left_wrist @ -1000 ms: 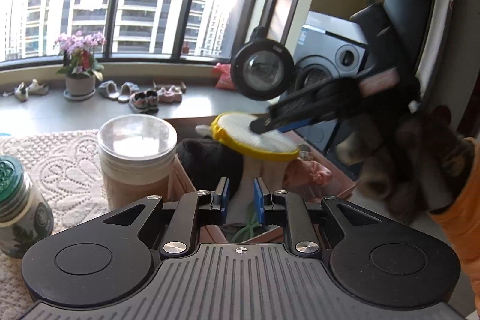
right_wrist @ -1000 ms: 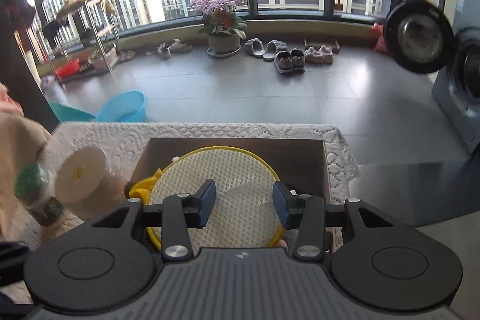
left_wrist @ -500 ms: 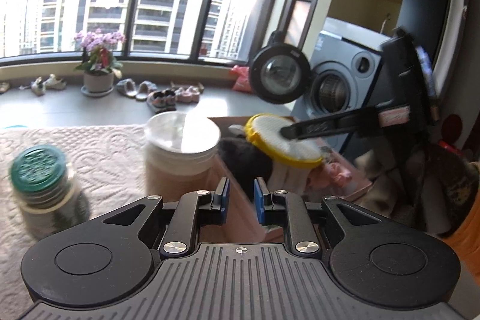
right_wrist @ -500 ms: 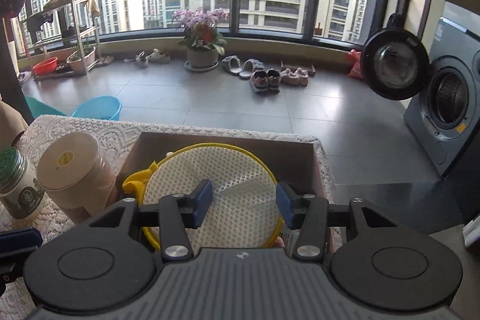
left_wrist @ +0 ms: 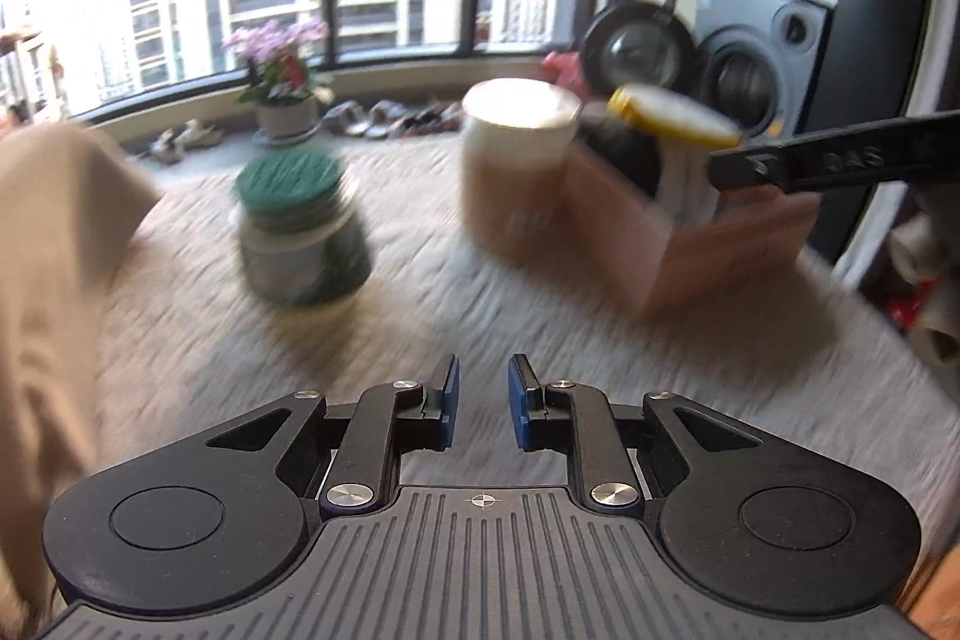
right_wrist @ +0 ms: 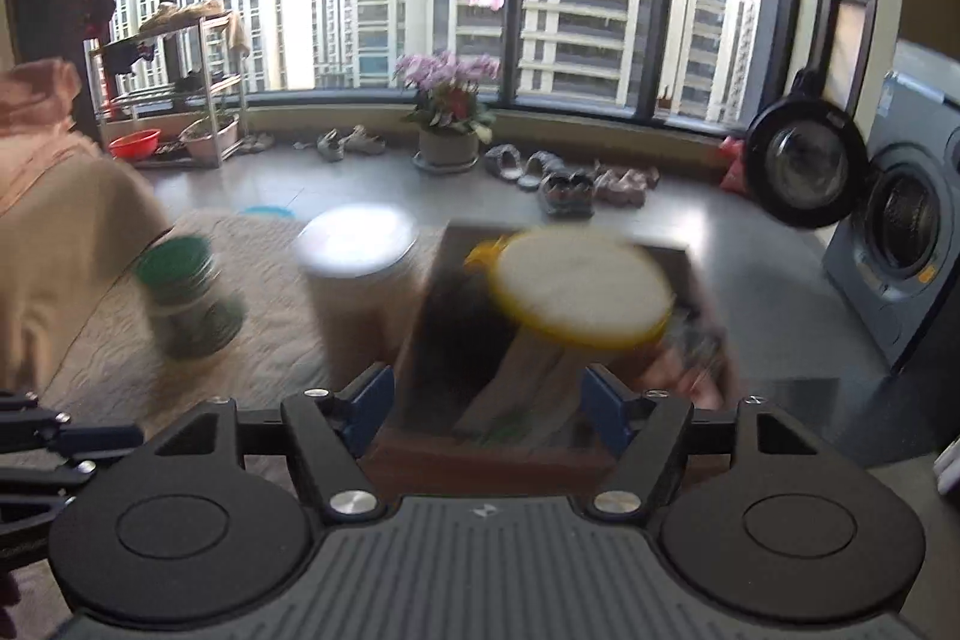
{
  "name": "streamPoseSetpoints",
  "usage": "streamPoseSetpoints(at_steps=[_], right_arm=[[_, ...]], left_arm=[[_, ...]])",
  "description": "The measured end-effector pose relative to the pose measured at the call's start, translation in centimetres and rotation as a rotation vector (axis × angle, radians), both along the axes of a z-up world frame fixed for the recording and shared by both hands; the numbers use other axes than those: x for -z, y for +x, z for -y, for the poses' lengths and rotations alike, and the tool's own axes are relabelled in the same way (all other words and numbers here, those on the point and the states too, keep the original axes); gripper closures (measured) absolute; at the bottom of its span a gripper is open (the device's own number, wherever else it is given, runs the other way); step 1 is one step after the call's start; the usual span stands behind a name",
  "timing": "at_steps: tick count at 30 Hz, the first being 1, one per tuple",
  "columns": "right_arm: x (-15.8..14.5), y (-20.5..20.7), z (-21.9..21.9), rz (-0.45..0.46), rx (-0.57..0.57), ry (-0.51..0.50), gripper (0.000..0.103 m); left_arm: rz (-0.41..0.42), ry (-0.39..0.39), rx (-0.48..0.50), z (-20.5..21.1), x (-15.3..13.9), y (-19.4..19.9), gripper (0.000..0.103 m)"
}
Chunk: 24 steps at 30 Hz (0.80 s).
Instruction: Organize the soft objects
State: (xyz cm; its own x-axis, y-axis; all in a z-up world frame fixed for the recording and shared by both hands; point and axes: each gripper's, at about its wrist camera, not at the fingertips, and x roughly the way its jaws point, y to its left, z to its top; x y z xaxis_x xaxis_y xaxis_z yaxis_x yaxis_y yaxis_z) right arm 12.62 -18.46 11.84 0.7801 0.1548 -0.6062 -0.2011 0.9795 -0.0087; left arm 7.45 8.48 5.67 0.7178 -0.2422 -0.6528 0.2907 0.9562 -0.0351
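Black ribbed plastic and blue rubber pads (left_wrist: 447, 403) nearest: left gripper (left_wrist: 483, 403) with a narrow gap between its fingers, nothing held, hovering over a cream lace-textured tablecloth (left_wrist: 540, 334). Ahead and left of the fingers, a squat glass jar (left_wrist: 300, 232) with a ribbed green lid, blurred. Far left of them, a draped beige cloth (left_wrist: 54, 280), soft and folded. Ahead and right, a cylindrical tub (left_wrist: 516, 166) with a flat white lid, touching or just beside a brown cardboard box (left_wrist: 690, 244). Above the box's contents, a round yellow-rimmed mesh disc (left_wrist: 672, 115), tilted; dark and pale soft items beneath it, too blurred to name. Across the right side, a black finger of the other gripper reaching toward the box.

Right gripper (right_wrist: 487, 415) spread wide, released, its blue-padded fingers (right_wrist: 369, 409) flanking the near wall of the box (right_wrist: 486, 460) without touching anything visibly. Straight beyond the fingers, inside the box, a dark fuzzy mass and a pale cloth strip under the mesh disc (right_wrist: 579, 295). Left of the fingers, tub (right_wrist: 357, 280), then jar (right_wrist: 186, 301), then beige cloth (right_wrist: 60, 250). Farthest, a potted pink flowering plant (right_wrist: 450, 112) at the window, and a grey washing machine (right_wrist: 906, 244) with its round door open to the right.
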Motion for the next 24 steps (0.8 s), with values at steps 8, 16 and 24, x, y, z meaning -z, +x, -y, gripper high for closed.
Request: streamPoseSetpoints(at_steps=[8,16,24], right_arm=[[6.0,-2.3,-1.8,-0.12,-0.004,-0.08,0.033],[9.1,-2.0,0.9,-0.185,0.091,0.001,0.018],[10.3,-2.1,2.2,-0.126,0.119,0.02,0.0]], left_arm=[[-0.057,-0.031,-0.034,0.1,4.0,-1.1,0.078],[-0.026,-0.053,0.024,3.2,4.5,-1.1,0.051],[0.027,-0.058,-0.027,5.6,5.2,-0.1,0.049]])
